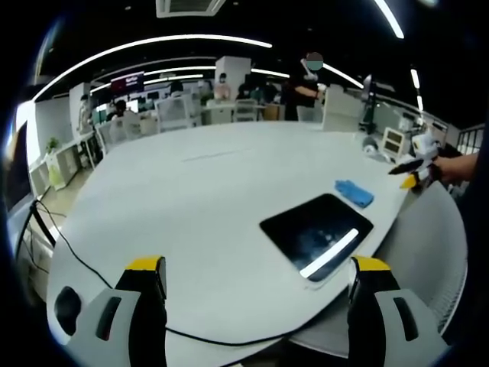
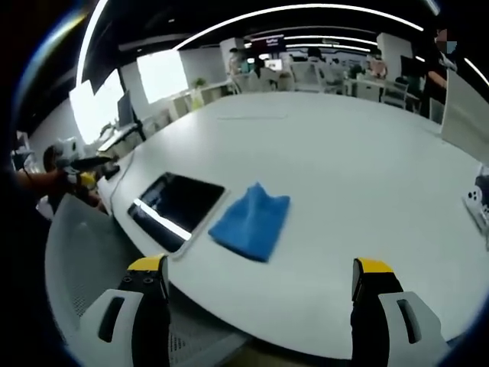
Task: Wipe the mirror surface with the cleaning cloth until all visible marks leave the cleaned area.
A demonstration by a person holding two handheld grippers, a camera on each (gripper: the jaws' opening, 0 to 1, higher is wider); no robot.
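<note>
In the left gripper view, the left hand-held gripper rises from the bottom edge with its yellow-tipped jaws wide apart and nothing between them. Ahead, right of centre, the mirror lies flat on the white worktop near its curved edge, dark and reflecting a bright ceiling strip. The blue cleaning cloth lies just beyond the mirror, up and to the right. At the right edge the right hand-held gripper reaches in. A black cable trails across the worktop at lower left. In the right gripper view, the right hand-held gripper's jaws stand apart and empty; the cloth sits at centre, just beside the mirror at centre left.
</note>
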